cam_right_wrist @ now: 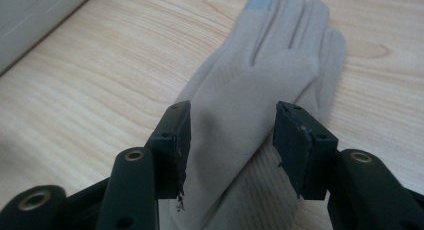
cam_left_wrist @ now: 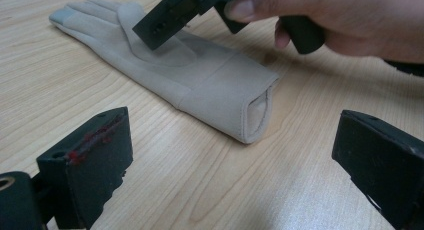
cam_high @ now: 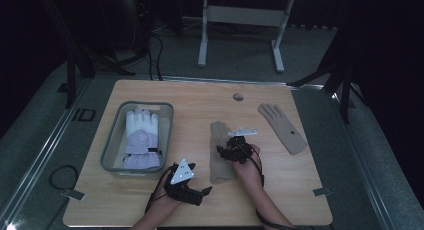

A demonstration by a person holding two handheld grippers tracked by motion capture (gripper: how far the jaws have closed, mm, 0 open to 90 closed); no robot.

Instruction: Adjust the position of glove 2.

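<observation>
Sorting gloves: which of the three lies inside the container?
The white and lilac padded ski glove, lying in the grey plastic bin. Both thin beige knit gloves lie flat on the bare wooden table.

Beige glove (cam_right_wrist: pixel 260 115) cuff cut off by bottom edge, right gripper view.

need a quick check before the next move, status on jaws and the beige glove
Right gripper open, jaws astride beige glove. Left gripper open, off its cuff. Nothing in the way.
</observation>
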